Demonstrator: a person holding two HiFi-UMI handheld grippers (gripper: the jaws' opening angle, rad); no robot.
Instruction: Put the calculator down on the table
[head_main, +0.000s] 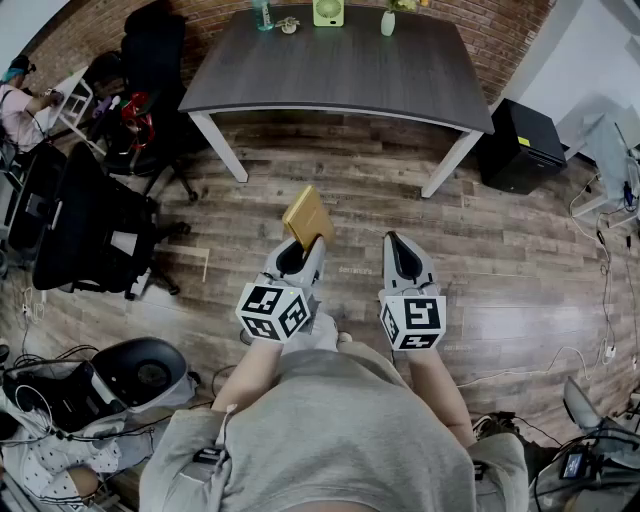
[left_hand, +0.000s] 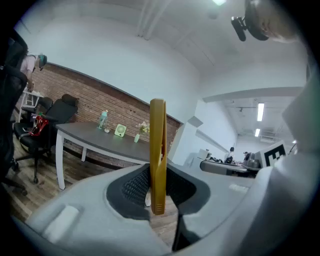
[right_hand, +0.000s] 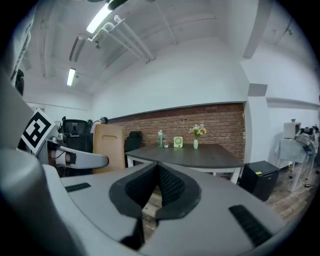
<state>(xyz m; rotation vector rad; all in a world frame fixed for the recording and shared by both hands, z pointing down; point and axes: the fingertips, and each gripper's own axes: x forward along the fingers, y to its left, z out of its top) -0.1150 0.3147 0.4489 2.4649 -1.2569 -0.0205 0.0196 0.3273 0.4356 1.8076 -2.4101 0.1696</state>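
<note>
Pinching the calculator (left_hand: 158, 150) edge-on: left gripper (head_main: 306, 247), pads on both flat faces. It sticks up and forward out of the jaws, over the floor (head_main: 500, 250), well short of the table (head_main: 340, 70). Right gripper (right_hand: 158, 172): jaws pressed together, nothing between. Both grippers side by side, aimed at the table. Bottle (head_main: 262, 14), fan (head_main: 328, 10), vase (head_main: 388, 22) along its far edge.

floor (head_main: 350, 185) up to the table (head_main: 340, 70) is open, straight run in. near and middle tabletop bare. bottle (head_main: 262, 14), green fan (head_main: 328, 11) and vase (head_main: 388, 22) line the far edge only. office chairs (head_main: 90, 215) crowd the left, black cabinet (head_main: 520, 145) near the table's right end.
</note>
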